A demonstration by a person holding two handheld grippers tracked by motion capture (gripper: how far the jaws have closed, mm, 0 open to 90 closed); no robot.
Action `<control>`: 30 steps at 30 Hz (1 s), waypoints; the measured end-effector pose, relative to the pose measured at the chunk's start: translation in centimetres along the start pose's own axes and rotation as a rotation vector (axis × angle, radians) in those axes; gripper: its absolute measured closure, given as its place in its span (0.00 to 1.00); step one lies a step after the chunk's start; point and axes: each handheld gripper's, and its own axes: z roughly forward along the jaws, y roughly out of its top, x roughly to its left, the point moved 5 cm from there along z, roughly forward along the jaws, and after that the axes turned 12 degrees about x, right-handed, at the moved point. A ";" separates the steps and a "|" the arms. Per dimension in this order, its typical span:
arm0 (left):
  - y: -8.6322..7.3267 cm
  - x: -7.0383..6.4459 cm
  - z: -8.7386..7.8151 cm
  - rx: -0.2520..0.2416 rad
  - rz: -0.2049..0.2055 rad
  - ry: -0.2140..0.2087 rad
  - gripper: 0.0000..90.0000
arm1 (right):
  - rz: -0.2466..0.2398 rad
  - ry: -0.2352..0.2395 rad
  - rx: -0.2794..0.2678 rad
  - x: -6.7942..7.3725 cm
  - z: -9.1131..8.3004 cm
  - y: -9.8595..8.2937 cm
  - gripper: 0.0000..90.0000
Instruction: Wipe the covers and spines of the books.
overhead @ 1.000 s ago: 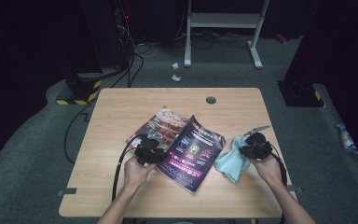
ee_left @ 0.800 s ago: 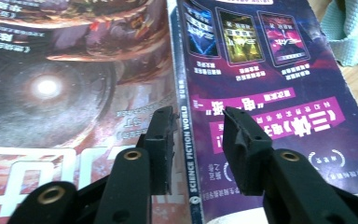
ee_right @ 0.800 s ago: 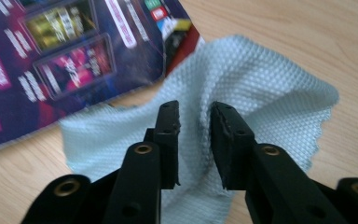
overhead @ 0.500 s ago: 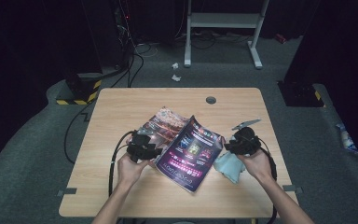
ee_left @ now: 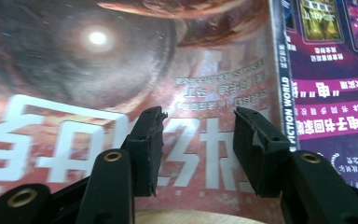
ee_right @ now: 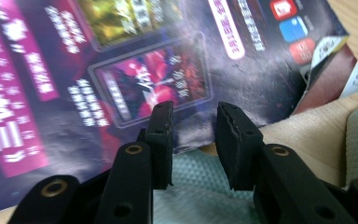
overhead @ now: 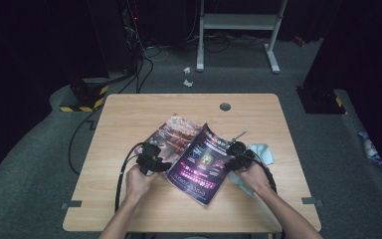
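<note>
A magazine [overhead: 194,157] lies spread open, covers up, in the middle of the wooden table [overhead: 129,112]. Its reddish front cover [ee_left: 121,70] is at the left, its purple back cover [ee_right: 98,70] at the right. My left gripper [overhead: 160,163] stands at the magazine's left edge, open, jaws just short of the cover [ee_left: 198,140]. My right gripper [overhead: 232,162] stands at the right edge, open with a narrow gap [ee_right: 193,135], over a pale blue-green cloth [overhead: 258,154] [ee_right: 191,200]. Nothing is between either pair of jaws.
A round cable hole [overhead: 225,106] sits near the table's far edge. A thin metal rod [overhead: 238,135] sticks up by the right gripper. Black cables [overhead: 124,174] trail from the left gripper toward the near edge. Dark floor surrounds the table.
My right gripper has moved left from over the cloth to the magazine's right edge. The left gripper has shifted slightly nearer the left cover.
</note>
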 end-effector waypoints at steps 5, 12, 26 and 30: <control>-0.1 -0.7 0.0 -0.004 0.016 -0.012 0.61 | 0.015 -0.008 0.008 -0.8 0.7 0.3 0.71; -0.3 -2.5 0.6 0.000 0.030 -0.064 0.60 | 0.024 -0.049 0.003 -2.6 0.8 1.1 0.68; 0.6 -6.7 1.9 0.006 0.071 -0.091 0.58 | 0.087 -0.107 0.000 -4.7 0.6 2.2 0.72; 0.7 -6.6 1.7 -0.011 0.064 -0.076 0.53 | 0.066 -0.083 -0.047 -3.3 -0.5 2.4 0.73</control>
